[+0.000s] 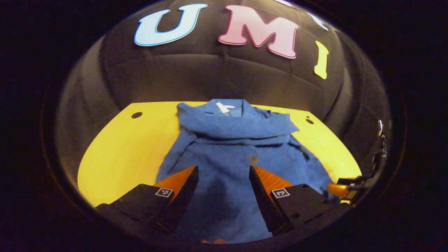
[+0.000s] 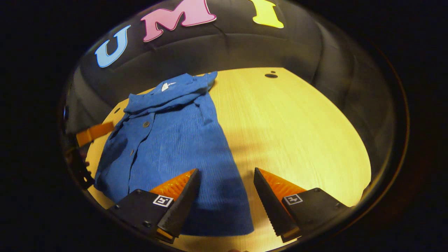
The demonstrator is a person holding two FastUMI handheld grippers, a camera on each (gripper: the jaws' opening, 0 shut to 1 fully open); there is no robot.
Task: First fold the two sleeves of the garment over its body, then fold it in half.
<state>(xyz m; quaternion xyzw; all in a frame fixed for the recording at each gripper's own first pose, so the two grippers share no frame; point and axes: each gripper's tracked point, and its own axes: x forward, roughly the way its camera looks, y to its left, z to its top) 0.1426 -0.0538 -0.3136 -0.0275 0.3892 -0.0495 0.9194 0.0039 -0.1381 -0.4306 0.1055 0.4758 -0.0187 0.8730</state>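
Here the shirt point(image 1: 231, 154) lies flat on the table point(image 1: 129, 147), its long axis running from the near hem to the collar at the far edge, by the wall. Both sleeves lie folded across the chest. The left tool point(image 1: 224, 190) hovers over the lower body, fingers apart; the right tool point(image 2: 225, 196) hangs over the hem's right corner, likewise spread, gripping nothing.

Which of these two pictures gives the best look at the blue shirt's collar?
The left gripper view. There the collar sits near the middle, facing the camera, with its white tag plain and the folded sleeves just below. In the right gripper view the collar lies off to one side, smaller and skewed.
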